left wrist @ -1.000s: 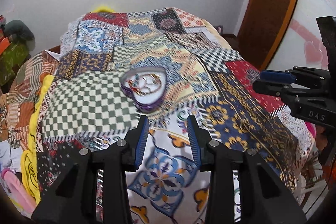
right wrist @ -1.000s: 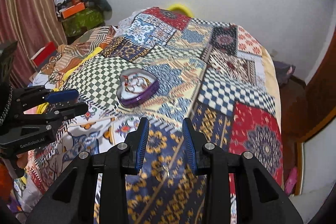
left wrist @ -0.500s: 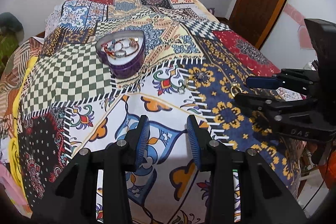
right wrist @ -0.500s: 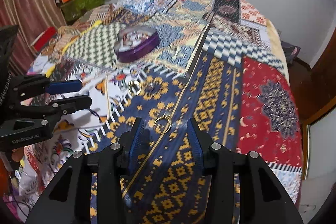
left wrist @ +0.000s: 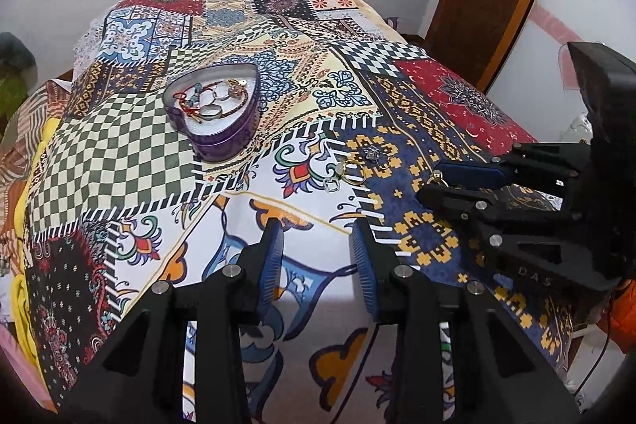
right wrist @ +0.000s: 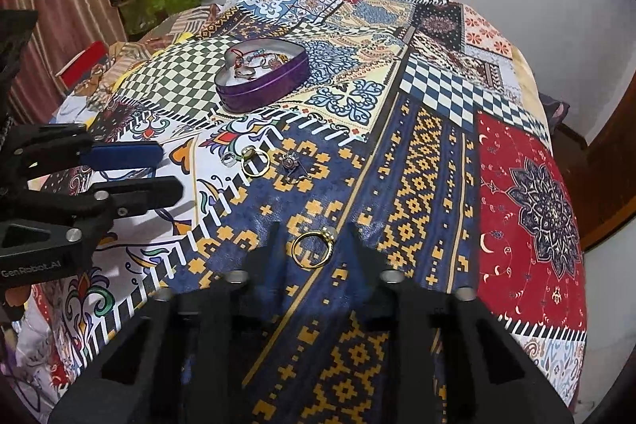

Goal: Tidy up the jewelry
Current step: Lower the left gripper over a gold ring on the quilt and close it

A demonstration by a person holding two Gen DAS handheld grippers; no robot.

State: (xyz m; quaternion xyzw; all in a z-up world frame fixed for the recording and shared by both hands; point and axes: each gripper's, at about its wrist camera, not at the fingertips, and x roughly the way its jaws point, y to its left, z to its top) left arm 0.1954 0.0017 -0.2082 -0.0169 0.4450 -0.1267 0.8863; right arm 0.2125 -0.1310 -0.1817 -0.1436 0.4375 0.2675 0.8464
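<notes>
While one heart-shaped tin sits far left, four loose rings are counted; both grippers are held apart, the right straddling one gold ring.

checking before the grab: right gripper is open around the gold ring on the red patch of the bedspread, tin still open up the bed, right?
Not the red patch. In the right wrist view the gold ring lies on the navy-and-yellow patch of the bedspread, between the open right gripper's fingers. The heart tin is open.

Right gripper dropped lower and closer, gold ring now sitting right between its spread fingers on the bedspread; left gripper pulled back a bit, heart tin looking farther off
</notes>
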